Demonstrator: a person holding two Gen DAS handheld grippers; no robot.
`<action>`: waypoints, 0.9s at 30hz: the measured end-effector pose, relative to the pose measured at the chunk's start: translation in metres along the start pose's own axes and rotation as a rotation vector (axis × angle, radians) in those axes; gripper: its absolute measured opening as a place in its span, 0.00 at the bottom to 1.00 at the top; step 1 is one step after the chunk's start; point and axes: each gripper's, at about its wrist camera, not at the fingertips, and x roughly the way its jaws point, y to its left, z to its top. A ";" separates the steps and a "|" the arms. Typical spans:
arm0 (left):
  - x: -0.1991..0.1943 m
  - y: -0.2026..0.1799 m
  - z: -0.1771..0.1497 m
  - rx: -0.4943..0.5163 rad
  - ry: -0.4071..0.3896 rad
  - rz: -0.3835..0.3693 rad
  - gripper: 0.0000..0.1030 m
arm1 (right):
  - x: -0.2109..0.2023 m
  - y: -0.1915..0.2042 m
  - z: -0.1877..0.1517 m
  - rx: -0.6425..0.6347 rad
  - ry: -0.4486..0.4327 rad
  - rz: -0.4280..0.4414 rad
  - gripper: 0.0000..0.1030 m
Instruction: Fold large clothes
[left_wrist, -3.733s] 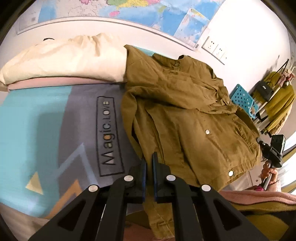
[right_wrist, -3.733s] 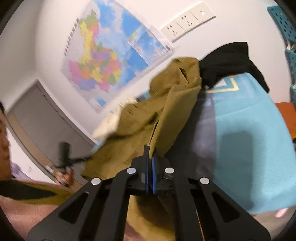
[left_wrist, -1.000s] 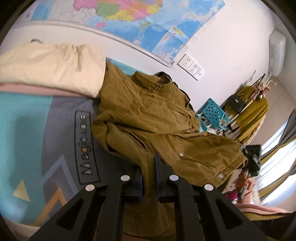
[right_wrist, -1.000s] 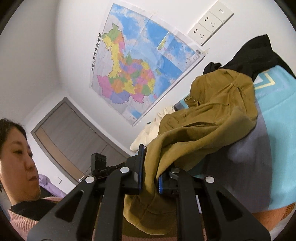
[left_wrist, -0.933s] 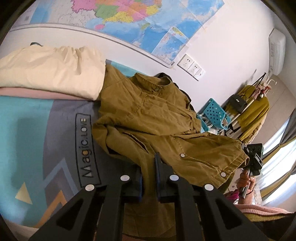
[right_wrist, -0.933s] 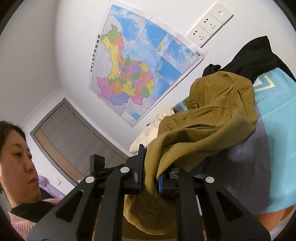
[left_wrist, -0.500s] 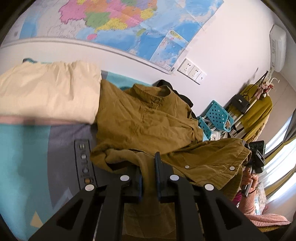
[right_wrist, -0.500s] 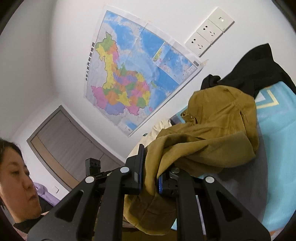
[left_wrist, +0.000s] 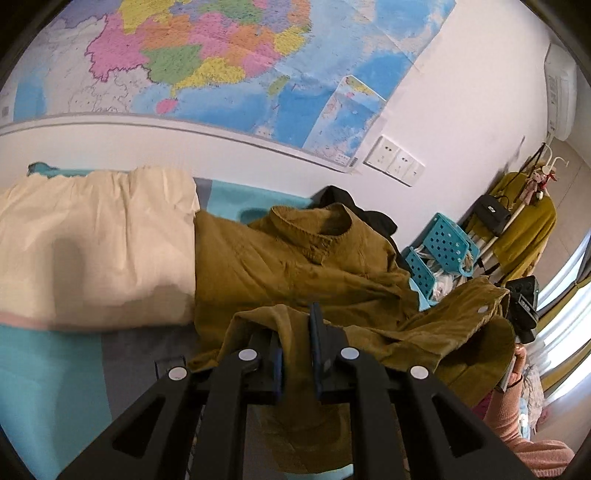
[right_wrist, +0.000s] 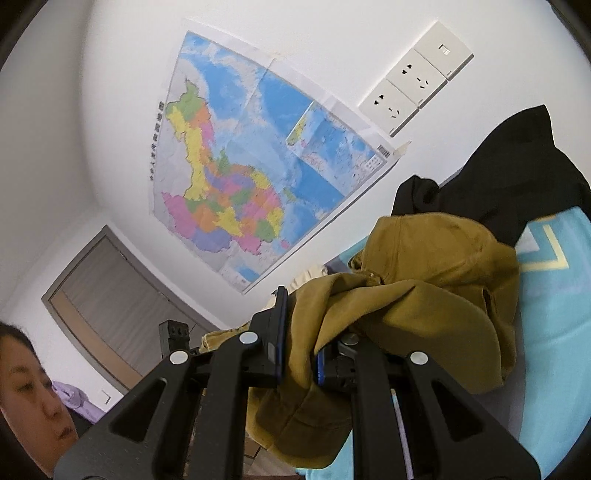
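From the left wrist view, the left tool (left_wrist: 297, 354) has its two blue-padded fingers closed to a narrow gap on a fold of one olive-brown corduroy jacket (left_wrist: 295, 262). The fabric drapes over and between the fingers and hangs below them. Ahead of the tool the rest of the jacket lies spread on a teal and grey printed bed cover (left_wrist: 44, 373), its collar farthest from the tool. One metal snap button (left_wrist: 481, 310) shows on the lifted hem to the right of the tool. To the left of the jacket and touching its edge sits one cream quilted bundle (left_wrist: 92, 247). Beyond the collar lies one black garment (left_wrist: 369, 216). On the wall behind hang one large coloured map (left_wrist: 229, 66) and a row of three white wall plates (left_wrist: 395, 165). Far right stand two teal perforated baskets (left_wrist: 443, 247) and a clothes rack (left_wrist: 524, 221).

From the right wrist view, the right tool (right_wrist: 299, 354) grips another bunch of the same olive jacket (right_wrist: 417, 295) between its two fingers, the gap held narrow by the cloth. The fabric bulges above the tool and sags beneath it. Past the jacket, up and right of the tool, lies the black garment (right_wrist: 517, 173) on the teal cover (right_wrist: 554, 332). The map (right_wrist: 251, 173) and the three wall plates (right_wrist: 415, 79) are on the wall above. The person's face (right_wrist: 29, 391) shows at lower left.
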 end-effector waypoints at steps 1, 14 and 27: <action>0.003 0.001 0.005 0.000 0.002 -0.002 0.11 | 0.003 -0.001 0.004 0.004 -0.002 -0.004 0.12; 0.047 0.026 0.058 -0.023 0.040 0.051 0.11 | 0.062 -0.030 0.058 0.056 0.020 -0.071 0.12; 0.099 0.057 0.093 -0.076 0.103 0.106 0.11 | 0.114 -0.080 0.087 0.147 0.046 -0.155 0.13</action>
